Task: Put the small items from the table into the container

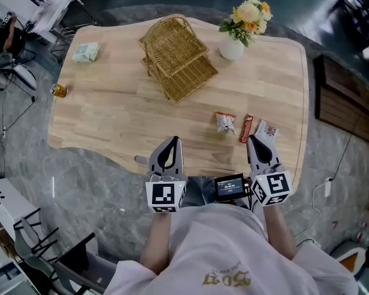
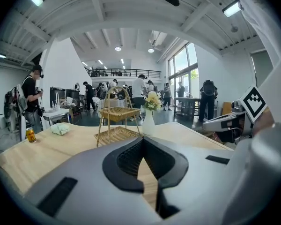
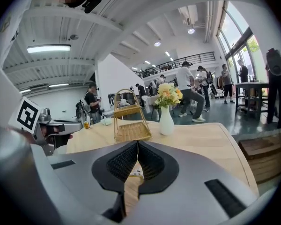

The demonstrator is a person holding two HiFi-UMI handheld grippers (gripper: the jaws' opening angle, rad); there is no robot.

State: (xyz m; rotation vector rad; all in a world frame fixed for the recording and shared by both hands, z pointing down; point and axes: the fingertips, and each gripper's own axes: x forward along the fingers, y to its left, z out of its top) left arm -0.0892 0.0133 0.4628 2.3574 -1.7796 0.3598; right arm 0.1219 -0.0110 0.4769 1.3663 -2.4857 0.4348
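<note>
Left gripper (image 1: 170,143) and right gripper (image 1: 254,142) both sit shut and empty, so pickup hasn't started I'd say, right one needs to open over the snack packets (image 1: 225,122) just ahead, wicker basket (image 1: 175,57) beyond.

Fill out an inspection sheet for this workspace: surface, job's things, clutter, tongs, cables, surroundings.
Surface: wooden table, mostly bare.
Job's things: orange-topped packet, red bar and white packet lie ahead of the right tongs; green packet at far left; two-tier wicker basket looks empty.
Clutter: flower vase; can at the left edge.
Tongs: left tongs and right tongs shut, empty, over the near edge.
Cables: white cable on the floor at right.
Surroundings: people standing in an open hall.
</note>
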